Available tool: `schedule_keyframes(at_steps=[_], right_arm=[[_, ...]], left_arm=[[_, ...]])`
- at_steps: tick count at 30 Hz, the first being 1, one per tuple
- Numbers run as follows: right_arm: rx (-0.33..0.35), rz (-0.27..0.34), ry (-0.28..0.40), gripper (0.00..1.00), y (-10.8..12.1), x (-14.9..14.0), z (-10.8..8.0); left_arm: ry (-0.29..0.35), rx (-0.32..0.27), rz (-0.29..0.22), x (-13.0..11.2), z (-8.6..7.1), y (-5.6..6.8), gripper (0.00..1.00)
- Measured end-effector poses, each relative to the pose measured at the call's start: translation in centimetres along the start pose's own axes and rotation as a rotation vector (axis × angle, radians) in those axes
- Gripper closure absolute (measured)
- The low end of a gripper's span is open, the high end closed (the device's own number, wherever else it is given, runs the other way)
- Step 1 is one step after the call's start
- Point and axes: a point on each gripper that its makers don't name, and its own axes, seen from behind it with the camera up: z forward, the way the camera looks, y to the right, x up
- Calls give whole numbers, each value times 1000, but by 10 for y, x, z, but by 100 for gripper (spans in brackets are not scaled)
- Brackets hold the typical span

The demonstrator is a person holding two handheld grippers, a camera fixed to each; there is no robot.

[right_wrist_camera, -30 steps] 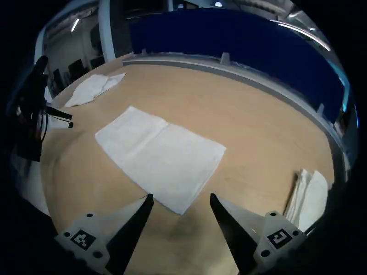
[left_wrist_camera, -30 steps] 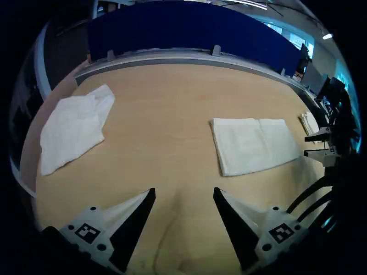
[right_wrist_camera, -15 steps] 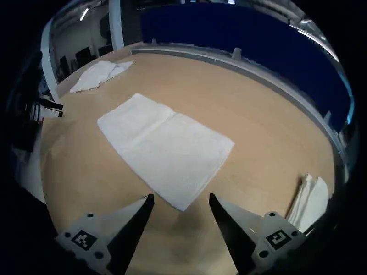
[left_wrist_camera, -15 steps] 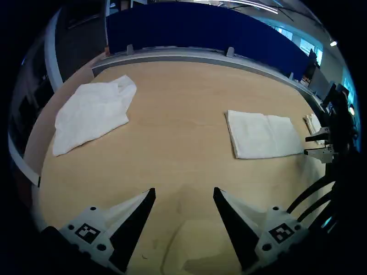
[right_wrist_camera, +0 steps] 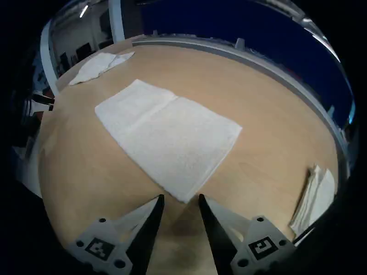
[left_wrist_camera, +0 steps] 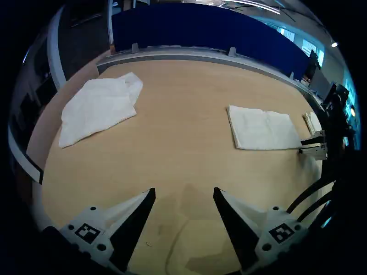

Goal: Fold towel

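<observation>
The flat white cloth towel (right_wrist_camera: 169, 133) lies on the light wooden table (right_wrist_camera: 275, 133), corner at the half-apart right claw (right_wrist_camera: 179, 198), so pinch that corner low; the left claw (left_wrist_camera: 183, 190) gapes wide.

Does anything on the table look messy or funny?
Yes. The crumpled towel at the far left of the table, in the left gripper view, lies crooked with one end bunched up. The middle towel is flat and smooth, and the small stack looks neatly folded.

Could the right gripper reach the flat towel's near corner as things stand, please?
Probably yes: the flat towel's near corner lies right at the right gripper's parted fingertips, and nothing on the table stands in the way.
</observation>
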Motion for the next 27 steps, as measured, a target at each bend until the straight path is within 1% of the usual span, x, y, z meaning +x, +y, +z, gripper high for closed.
schedule_keyframes(at_steps=[3,5,7,8,10,13,14,21,27], right_arm=[[-3,-3,1,51,1,1,0],[-8,-2,2,60,3,2,0],[-11,-1,2,73,5,3,0],[-13,0,1,77,5,3,0],[-12,1,0,80,5,3,1],[-10,-2,1,92,5,4,1],[-13,-3,2,94,5,5,1],[-8,-12,7,96,4,10,0],[-20,-35,29,96,7,28,-10]], left_arm=[[-2,2,-6,-3,0,-1,7],[-4,1,-12,-4,1,-1,7],[-5,0,-16,-5,1,-2,7],[-5,0,-18,-5,1,-2,7],[-5,0,-18,-6,1,-2,7],[-4,1,-14,-6,0,-2,7],[-4,1,-13,-6,0,-2,6],[-3,0,-19,-7,-3,-3,7],[-3,-2,-18,-7,-7,-4,6]])
